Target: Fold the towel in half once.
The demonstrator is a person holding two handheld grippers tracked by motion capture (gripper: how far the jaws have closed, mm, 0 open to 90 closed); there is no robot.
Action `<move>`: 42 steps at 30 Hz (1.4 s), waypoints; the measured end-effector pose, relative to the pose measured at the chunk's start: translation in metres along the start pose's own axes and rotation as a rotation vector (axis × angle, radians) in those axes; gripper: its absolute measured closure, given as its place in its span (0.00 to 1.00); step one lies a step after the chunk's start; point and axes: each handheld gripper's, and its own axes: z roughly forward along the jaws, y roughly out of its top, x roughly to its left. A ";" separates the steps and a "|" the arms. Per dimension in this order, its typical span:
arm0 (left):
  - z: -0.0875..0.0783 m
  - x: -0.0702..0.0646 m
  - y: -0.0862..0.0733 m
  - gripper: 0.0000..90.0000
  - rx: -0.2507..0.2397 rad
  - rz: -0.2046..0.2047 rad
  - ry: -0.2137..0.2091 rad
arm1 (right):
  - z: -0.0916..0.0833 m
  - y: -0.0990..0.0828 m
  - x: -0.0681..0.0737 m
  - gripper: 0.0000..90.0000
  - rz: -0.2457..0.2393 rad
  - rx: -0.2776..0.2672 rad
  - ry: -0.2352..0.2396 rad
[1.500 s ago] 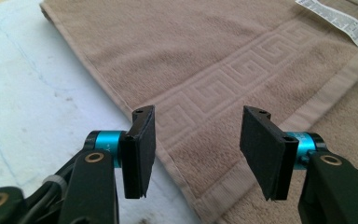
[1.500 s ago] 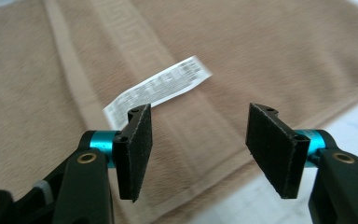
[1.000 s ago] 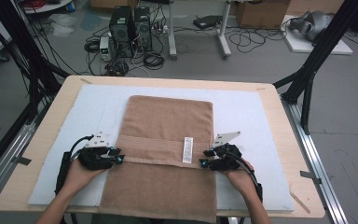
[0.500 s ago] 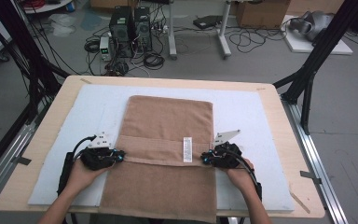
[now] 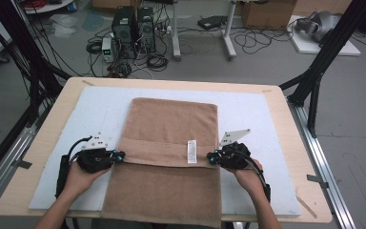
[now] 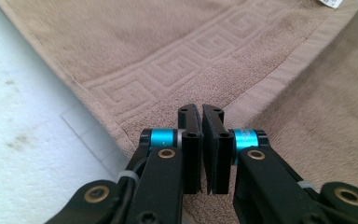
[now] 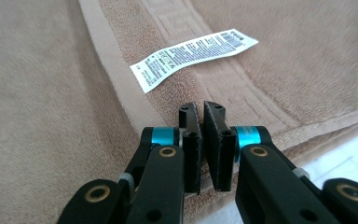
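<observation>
A brown towel (image 5: 169, 157) is spread on a white mat (image 5: 257, 114) on the tabletop (image 5: 290, 138), with its near part folded over, so that a hem crosses the middle. A white label (image 7: 193, 51) is seen on the fold near the right edge. The left tongs (image 5: 116, 156) are closed at the left end of the fold, and the right tongs (image 5: 211, 157) are closed at its right end. Whether cloth is pinched between the jaws cannot be told.

The towel's white care label (image 7: 193, 52) carries print too small to read.
</observation>
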 end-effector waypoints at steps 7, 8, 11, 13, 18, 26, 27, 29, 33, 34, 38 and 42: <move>-0.014 -0.005 0.004 0.95 -0.032 0.007 -0.009 | -0.015 0.007 0.003 0.95 -0.006 -0.043 0.017; -0.015 -0.006 0.004 0.95 -0.033 0.008 -0.012 | -0.017 0.007 0.004 0.95 -0.002 -0.053 0.026; -0.020 -0.010 0.003 0.95 -0.035 0.017 -0.016 | -0.022 0.006 0.007 0.95 -0.007 -0.065 0.037; -0.023 -0.012 0.003 0.95 -0.038 0.026 -0.020 | -0.024 0.005 0.009 0.95 -0.014 -0.071 0.046; -0.032 -0.019 0.000 0.95 -0.056 0.037 -0.029 | -0.028 0.001 0.018 0.95 -0.024 -0.080 0.060; -0.048 -0.039 -0.006 0.95 -0.075 0.053 -0.055 | -0.042 -0.008 0.033 0.94 -0.041 -0.116 0.103; -0.051 -0.043 -0.008 0.95 -0.081 0.046 -0.064 | -0.044 -0.008 0.035 0.94 -0.047 -0.116 0.107; -0.058 -0.051 -0.011 0.95 -0.077 0.060 -0.067 | -0.050 -0.009 0.043 0.95 -0.068 -0.116 0.121; -0.079 -0.073 -0.022 0.95 -0.065 0.088 -0.101 | -0.064 -0.011 0.062 0.95 -0.124 -0.107 0.190; -0.086 -0.081 -0.027 0.95 -0.062 0.103 -0.119 | -0.066 -0.012 0.066 0.95 -0.135 -0.107 0.217; -0.094 -0.087 -0.037 0.75 -0.033 0.101 -0.111 | -0.071 -0.018 0.074 0.80 -0.133 -0.111 0.307; -0.084 -0.077 -0.033 0.72 -0.042 0.103 -0.093 | -0.064 -0.018 0.064 0.76 -0.108 -0.106 0.279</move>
